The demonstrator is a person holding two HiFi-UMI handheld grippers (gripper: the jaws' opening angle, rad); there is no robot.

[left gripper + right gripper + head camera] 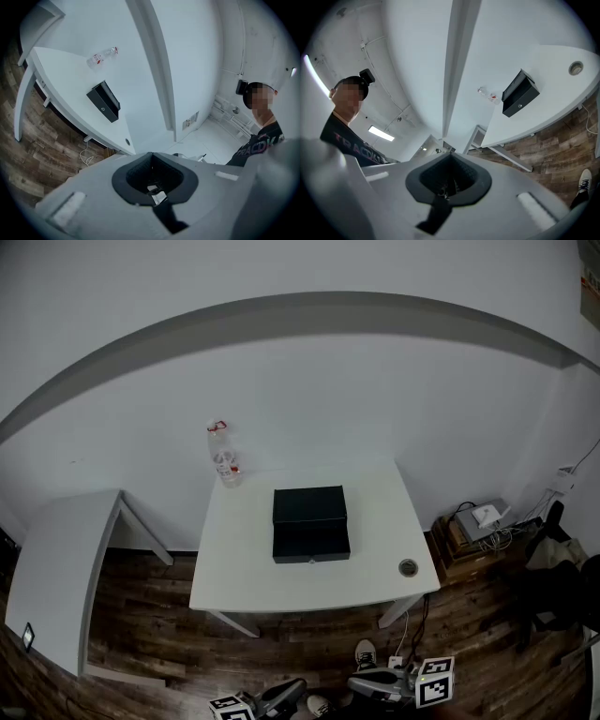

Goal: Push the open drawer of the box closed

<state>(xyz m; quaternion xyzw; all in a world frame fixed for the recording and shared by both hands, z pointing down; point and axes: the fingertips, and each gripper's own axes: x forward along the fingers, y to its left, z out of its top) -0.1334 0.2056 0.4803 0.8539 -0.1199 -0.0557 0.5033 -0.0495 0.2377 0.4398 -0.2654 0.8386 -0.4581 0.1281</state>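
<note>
A matte black rectangular box sits mid-frame on the smooth white table, its drawer standing out toward the lower edge. A clear plastic bottle stands at the table's upper-left corner. At the bottom of the frame, over dark wood-plank floor, the grey left gripper and right gripper have their jaws closed together on nothing, well apart from the box.

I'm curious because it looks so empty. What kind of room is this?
Probably a plain workroom or office. It has bare white walls, a wooden floor, a white table holding a black box and a bottle, and cables in one corner.
</note>
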